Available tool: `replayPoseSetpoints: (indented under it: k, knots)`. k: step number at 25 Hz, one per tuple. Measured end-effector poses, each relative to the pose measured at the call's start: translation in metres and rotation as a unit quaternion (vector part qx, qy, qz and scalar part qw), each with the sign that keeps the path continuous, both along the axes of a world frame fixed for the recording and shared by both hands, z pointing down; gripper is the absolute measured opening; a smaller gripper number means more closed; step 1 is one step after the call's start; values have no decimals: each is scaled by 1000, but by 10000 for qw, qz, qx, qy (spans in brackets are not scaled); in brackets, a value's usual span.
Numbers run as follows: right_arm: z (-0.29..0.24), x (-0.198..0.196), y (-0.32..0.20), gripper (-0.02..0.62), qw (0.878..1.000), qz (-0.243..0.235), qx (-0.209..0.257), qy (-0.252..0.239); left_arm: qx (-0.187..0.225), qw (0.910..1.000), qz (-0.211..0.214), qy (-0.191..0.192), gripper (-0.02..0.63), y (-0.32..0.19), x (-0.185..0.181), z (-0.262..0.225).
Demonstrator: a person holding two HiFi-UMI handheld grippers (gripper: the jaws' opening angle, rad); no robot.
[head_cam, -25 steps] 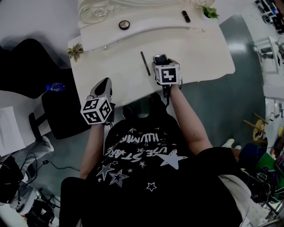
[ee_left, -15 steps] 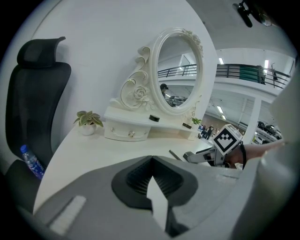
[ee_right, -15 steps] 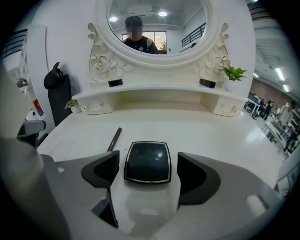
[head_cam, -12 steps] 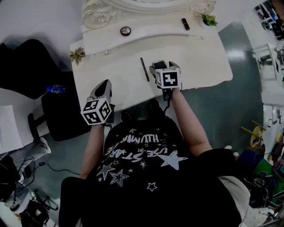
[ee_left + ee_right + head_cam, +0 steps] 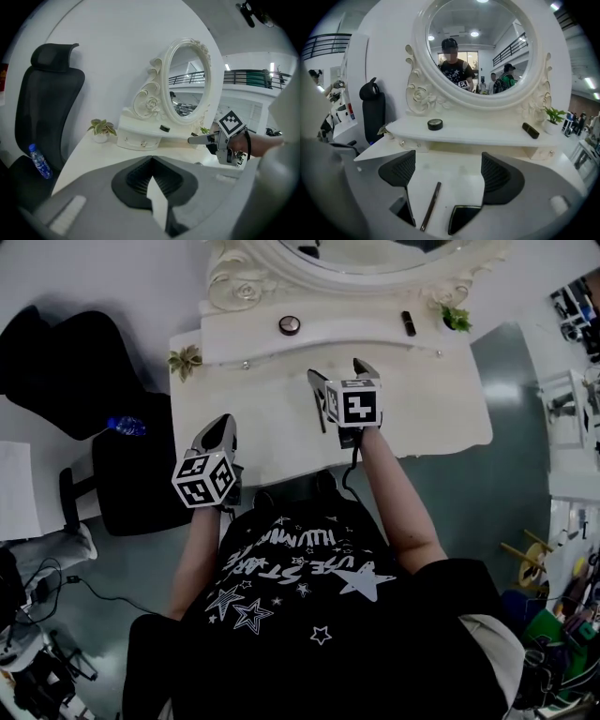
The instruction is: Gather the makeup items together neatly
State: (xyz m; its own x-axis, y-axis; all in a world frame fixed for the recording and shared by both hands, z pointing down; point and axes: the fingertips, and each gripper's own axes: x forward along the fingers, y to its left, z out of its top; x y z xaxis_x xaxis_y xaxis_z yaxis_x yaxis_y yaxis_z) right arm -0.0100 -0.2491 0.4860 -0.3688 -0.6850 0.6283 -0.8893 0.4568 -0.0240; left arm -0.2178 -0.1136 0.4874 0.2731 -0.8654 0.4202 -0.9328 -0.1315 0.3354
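The right gripper (image 5: 449, 172) has just been opening its fingers wide, with nothing held between them, so the flat dark thing (image 5: 463, 216), maybe a makeup case, lies free just beside the pencil (image 5: 431, 206) on the bench (image 5: 441, 399), while the left gripper (image 5: 151, 180) has its fingers closed on nothing.
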Motion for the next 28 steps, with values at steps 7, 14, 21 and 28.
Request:
replayPoseSetpoints:
  k: [7,14,21,28]
  knots:
    - [-26,-59,-29,463,9981,-514,335,-41,29,9996,-286,-35,1,-3,-31,-4]
    - [-27,-98,-57,418,9957,-821,414,65,-37,9980,-627,-35,0,-1,-61,0]
    - [-10,-102,-83,345,9977,-633,188,161,-127,9972,-733,-17,2,-2,-73,4]
    - [-2,-102,-94,299,9988,-452,-29,174,-200,9973,-711,-9,2,-4,-75,10]
